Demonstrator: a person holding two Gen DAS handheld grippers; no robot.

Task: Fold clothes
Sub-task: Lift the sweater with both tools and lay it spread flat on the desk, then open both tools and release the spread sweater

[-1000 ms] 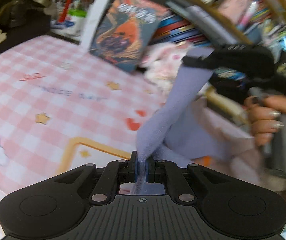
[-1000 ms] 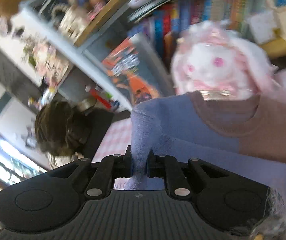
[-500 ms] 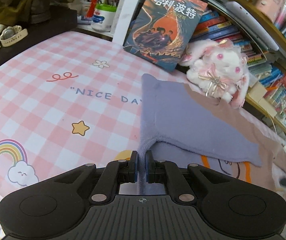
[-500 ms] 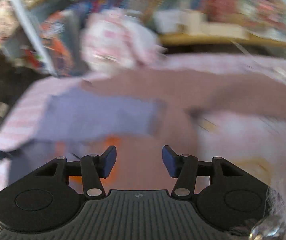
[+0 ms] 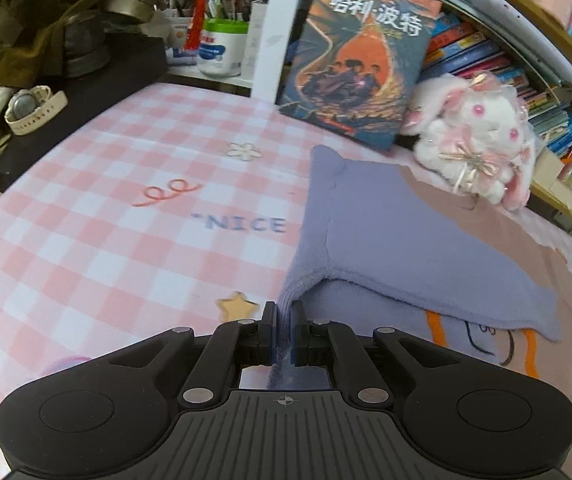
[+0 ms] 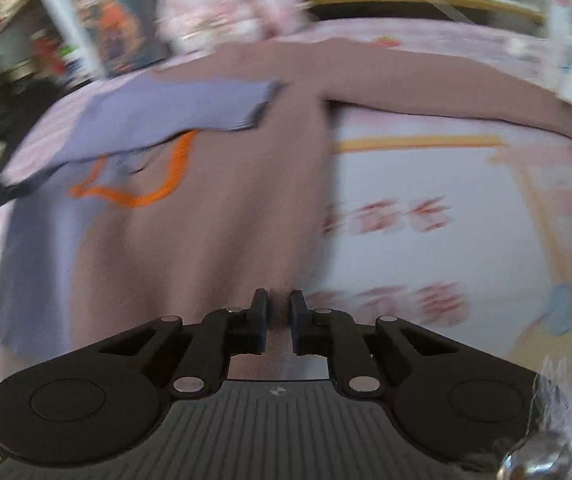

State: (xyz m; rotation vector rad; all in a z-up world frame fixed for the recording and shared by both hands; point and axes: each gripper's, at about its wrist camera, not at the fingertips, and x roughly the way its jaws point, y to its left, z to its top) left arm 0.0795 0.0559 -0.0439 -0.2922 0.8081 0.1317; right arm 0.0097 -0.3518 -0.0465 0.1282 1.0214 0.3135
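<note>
We see a sweater (image 6: 214,216) lying flat on a pink checked cloth (image 5: 98,216), with its body running away from our two grippers toward the shelf at the back, where a book (image 5: 357,64) and a plush rabbit (image 5: 473,136) stand. The sweater is brown on its right part and lilac on its left part, with an orange outline drawn on the chest. The lilac sleeve (image 5: 405,240) is folded inward and lies across the chest, its cuff pointing to the right. The brown sleeve (image 6: 437,84) is not folded: it stretches out flat to the right, well away from the body, so its long axis goes sideways across the cloth. The left gripper (image 5: 282,332) has its jaws closed narrow on the lilac edge at the left side of the sweater, near the place where the folded sleeve begins. The right gripper (image 6: 278,320) has its jaws also drawn narrow, with brown fabric of the lower edge between them (this view is blurred by motion, so we judge a pinch here, but how firm it is we cannot tell). The relation that matters is this: the open sleeve lies to the right and far forward of the right gripper, and the left gripper is on the opposite side of the body. So we judge that the right hand is the nearer one to that sleeve, and a fold of it would go leftward, across the chest, onto the lilac sleeve.
</note>
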